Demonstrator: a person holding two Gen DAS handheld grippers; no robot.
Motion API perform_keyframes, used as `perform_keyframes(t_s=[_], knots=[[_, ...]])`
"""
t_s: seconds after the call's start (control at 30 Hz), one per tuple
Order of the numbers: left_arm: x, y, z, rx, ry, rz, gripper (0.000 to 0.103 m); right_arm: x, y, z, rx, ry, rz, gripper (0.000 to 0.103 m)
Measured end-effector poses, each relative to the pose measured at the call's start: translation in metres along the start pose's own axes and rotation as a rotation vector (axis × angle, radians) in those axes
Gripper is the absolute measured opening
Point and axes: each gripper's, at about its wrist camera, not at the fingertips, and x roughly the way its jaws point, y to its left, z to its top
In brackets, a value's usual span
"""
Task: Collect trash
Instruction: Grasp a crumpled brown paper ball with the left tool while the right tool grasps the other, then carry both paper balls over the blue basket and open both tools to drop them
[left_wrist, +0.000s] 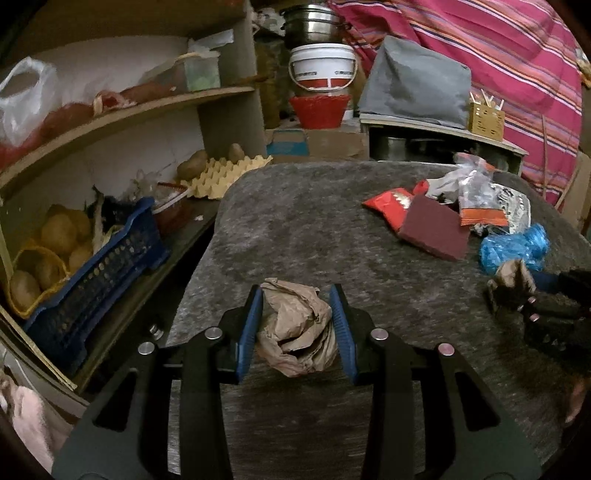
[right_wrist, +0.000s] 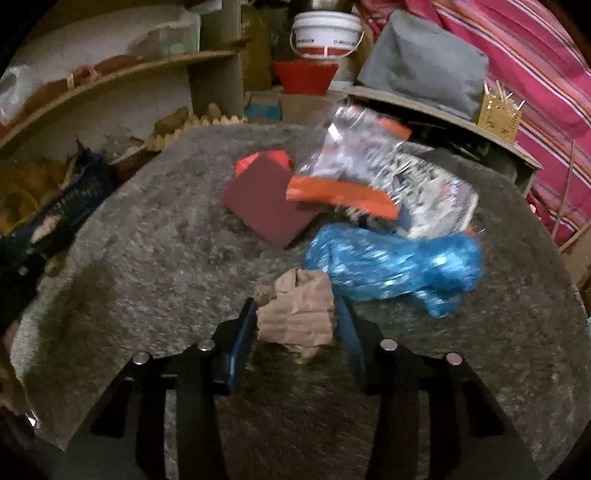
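My left gripper (left_wrist: 297, 295) is shut on a crumpled brown paper ball (left_wrist: 299, 332) above the grey felt table (left_wrist: 295, 221). My right gripper (right_wrist: 295, 306) is shut on a crumpled brown paper piece (right_wrist: 299, 317); it also shows in the left wrist view (left_wrist: 511, 280) at the right edge. A trash pile lies on the table's far right: a red wrapper (left_wrist: 388, 206), a maroon square pad (left_wrist: 436, 230) (right_wrist: 266, 199), a clear bag with orange strips (left_wrist: 476, 195) (right_wrist: 351, 162), a printed foil wrapper (right_wrist: 432, 195) and a blue plastic bag (left_wrist: 513, 247) (right_wrist: 395, 262).
Wooden shelves on the left hold a blue crate (left_wrist: 96, 266), potatoes (left_wrist: 59, 232) and an egg tray (left_wrist: 225, 173). Behind the table stand a white bucket (left_wrist: 323, 66), a red basket (left_wrist: 319, 110), a grey cushion (left_wrist: 413, 85) and a striped pink cloth (left_wrist: 517, 74).
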Motion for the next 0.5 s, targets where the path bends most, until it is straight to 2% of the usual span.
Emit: perform_keyframes(t_s=[0.07, 0.23, 0.4, 0.5], knots=[[-0.006, -0.013, 0.004, 0.018, -0.017, -0.003, 0.037, -0.011, -0.009, 0.004, -0.003, -0.032, -0.013, 0.045], [-0.018, -0.057, 0.019, 0.057, -0.064, -0.035, 0.037, -0.040, -0.060, 0.010, 0.041, -0.092, -0.070, 0.045], [-0.025, -0.107, 0.035, 0.062, -0.081, -0.093, 0.037, -0.076, -0.131, 0.010, 0.113, -0.150, -0.141, 0.045], [-0.037, -0.154, 0.047, 0.079, -0.111, -0.158, 0.037, -0.102, -0.177, 0.009, 0.143, -0.182, -0.213, 0.045]])
